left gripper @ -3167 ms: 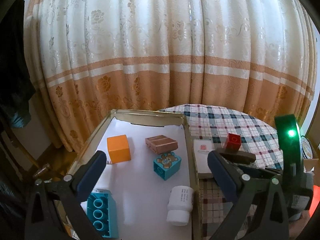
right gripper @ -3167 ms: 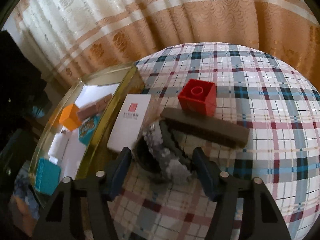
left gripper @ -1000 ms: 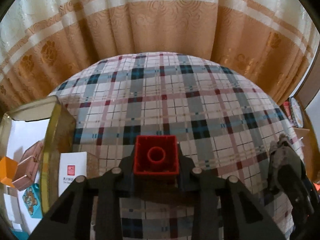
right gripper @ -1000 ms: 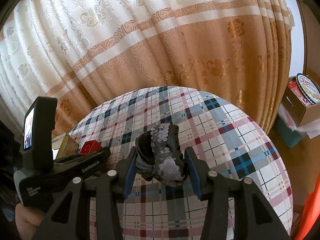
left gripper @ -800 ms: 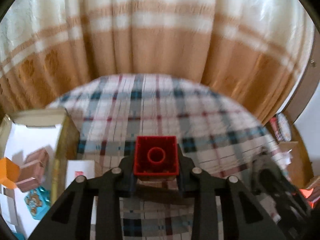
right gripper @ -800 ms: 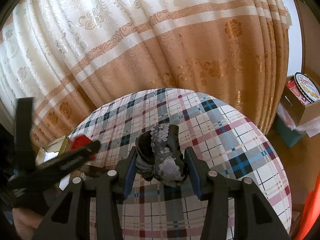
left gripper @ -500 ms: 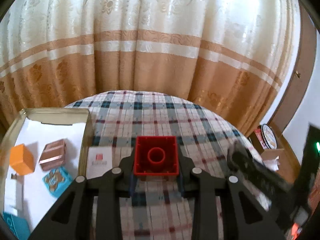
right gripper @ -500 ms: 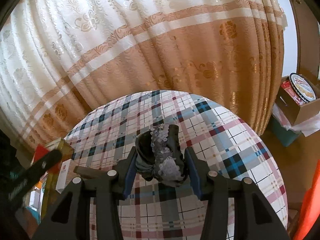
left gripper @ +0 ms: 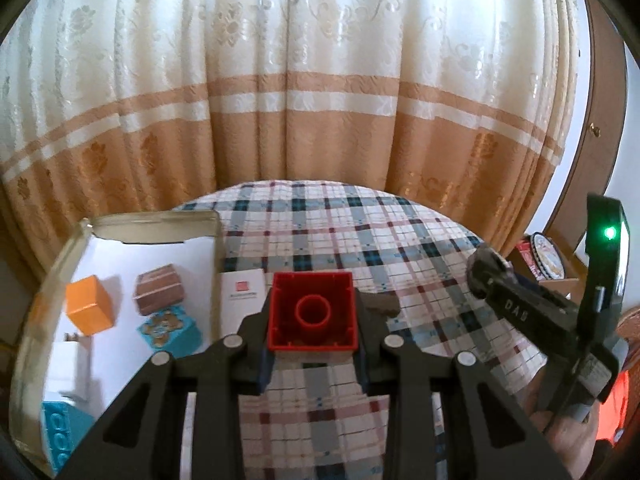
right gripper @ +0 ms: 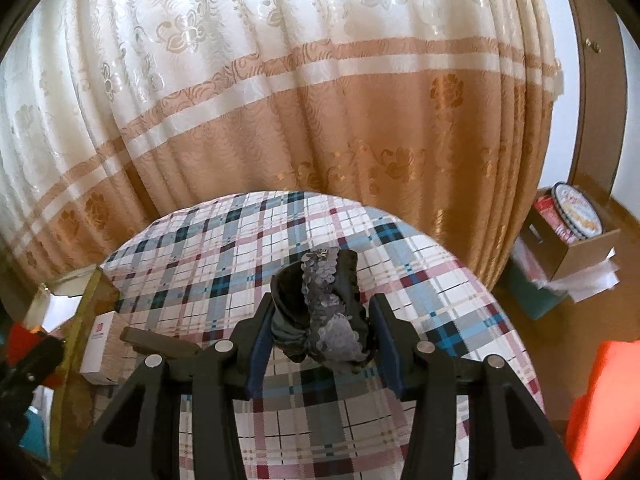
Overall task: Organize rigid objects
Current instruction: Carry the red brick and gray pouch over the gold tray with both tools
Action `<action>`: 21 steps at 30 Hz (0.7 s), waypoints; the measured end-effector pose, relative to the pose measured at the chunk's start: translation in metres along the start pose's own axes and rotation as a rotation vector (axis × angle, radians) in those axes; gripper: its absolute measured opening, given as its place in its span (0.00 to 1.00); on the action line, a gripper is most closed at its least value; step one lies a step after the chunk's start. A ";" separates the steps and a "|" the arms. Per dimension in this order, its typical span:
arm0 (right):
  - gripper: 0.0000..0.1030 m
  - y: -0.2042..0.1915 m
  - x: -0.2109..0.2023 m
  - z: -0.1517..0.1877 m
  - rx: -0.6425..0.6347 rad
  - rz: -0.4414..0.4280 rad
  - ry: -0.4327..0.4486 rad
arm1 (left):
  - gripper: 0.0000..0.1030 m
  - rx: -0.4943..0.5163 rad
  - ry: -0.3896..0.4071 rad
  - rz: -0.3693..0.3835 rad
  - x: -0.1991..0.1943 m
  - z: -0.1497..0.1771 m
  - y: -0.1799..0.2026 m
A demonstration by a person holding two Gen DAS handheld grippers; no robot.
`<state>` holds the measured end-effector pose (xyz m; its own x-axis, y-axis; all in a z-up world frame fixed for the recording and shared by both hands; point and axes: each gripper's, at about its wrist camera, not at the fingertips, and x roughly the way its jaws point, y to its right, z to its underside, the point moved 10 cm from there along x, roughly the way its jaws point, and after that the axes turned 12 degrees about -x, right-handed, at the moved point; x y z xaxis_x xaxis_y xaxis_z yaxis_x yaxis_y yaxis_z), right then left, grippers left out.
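My left gripper (left gripper: pixel 313 322) is shut on a red toy brick (left gripper: pixel 313 312), held above the checked tablecloth with its hollow underside facing the camera. To its left stands a gold-rimmed tray (left gripper: pixel 60 264) holding an orange cube (left gripper: pixel 87 310), a brown block (left gripper: pixel 160 289), a teal picture block (left gripper: pixel 168 329), a white bottle (left gripper: pixel 70 368) and a teal brick (left gripper: pixel 60 436). My right gripper (right gripper: pixel 322 320) is shut on a dark sequinned hair clip (right gripper: pixel 320 314), lifted over the round table. From the left wrist view, the right gripper's body (left gripper: pixel 532 316) shows at the right.
A white card box (left gripper: pixel 242 304) lies beside the tray, and a dark brown bar (right gripper: pixel 160 344) rests on the cloth near it. Curtains (right gripper: pixel 280 100) hang close behind the table. A cardboard box with a round tin (right gripper: pixel 576 220) sits on the floor at right.
The left gripper has risen and drawn back with the red brick, bringing the tray into fuller view at left. The right gripper has stayed put, still holding the hair clip.
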<state>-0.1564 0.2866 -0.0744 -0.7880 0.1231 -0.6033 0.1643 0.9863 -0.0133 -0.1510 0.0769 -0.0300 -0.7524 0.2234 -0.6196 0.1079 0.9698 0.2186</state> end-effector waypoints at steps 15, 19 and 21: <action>0.48 -0.064 -0.019 0.007 -0.072 -0.080 -0.006 | 0.30 -0.015 0.057 -0.095 -0.023 -0.010 -0.044; 0.48 -0.094 -0.031 0.000 -0.091 -0.135 0.020 | 0.30 -0.038 0.054 -0.105 -0.026 -0.013 -0.055; 0.48 -0.105 -0.037 -0.003 -0.099 -0.151 0.033 | 0.30 -0.046 0.055 -0.110 -0.028 -0.014 -0.061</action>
<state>-0.1465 0.1791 -0.0485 -0.8186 -0.0252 -0.5738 -0.0154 0.9996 -0.0220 -0.1459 0.0106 -0.0154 -0.7928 0.1087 -0.5996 -0.0066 0.9824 0.1869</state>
